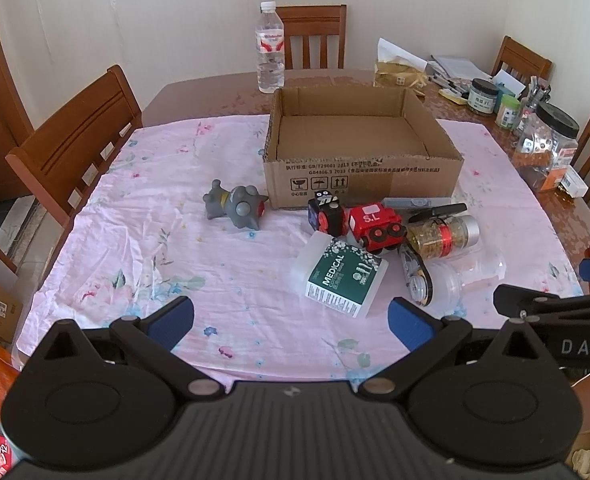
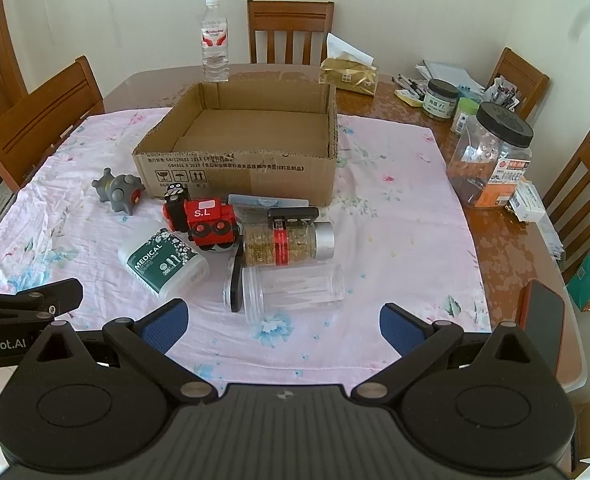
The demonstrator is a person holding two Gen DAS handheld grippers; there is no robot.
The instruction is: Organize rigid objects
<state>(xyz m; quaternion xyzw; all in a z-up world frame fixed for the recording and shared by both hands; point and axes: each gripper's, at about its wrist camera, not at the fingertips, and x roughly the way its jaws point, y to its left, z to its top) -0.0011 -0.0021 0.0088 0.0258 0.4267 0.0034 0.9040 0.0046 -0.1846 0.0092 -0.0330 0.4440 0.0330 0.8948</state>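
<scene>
An empty cardboard box (image 1: pixel 365 182) (image 2: pixel 239 176) stands on the pink cloth. In front of it lie a grey spiky toy (image 1: pixel 237 207) (image 2: pixel 119 191), a red toy train (image 1: pixel 377 224) (image 2: pixel 211 222), a black cube toy (image 1: pixel 327 212), a white and green MEDICAL box (image 1: pixel 341 278) (image 2: pixel 163 260), a jar with gold contents (image 1: pixel 443 234) (image 2: pixel 289 240) and a clear plastic jar (image 2: pixel 295 290) on its side. My left gripper (image 1: pixel 291 322) is open near the table's front edge, short of the MEDICAL box. My right gripper (image 2: pixel 281 324) is open just before the clear jar.
A water bottle (image 1: pixel 270 54) (image 2: pixel 215 42) stands behind the box. Jars, pens and papers (image 2: pixel 491 152) crowd the table's right side. Wooden chairs (image 1: pixel 77 148) ring the table. A phone (image 2: pixel 543 320) lies at the front right edge.
</scene>
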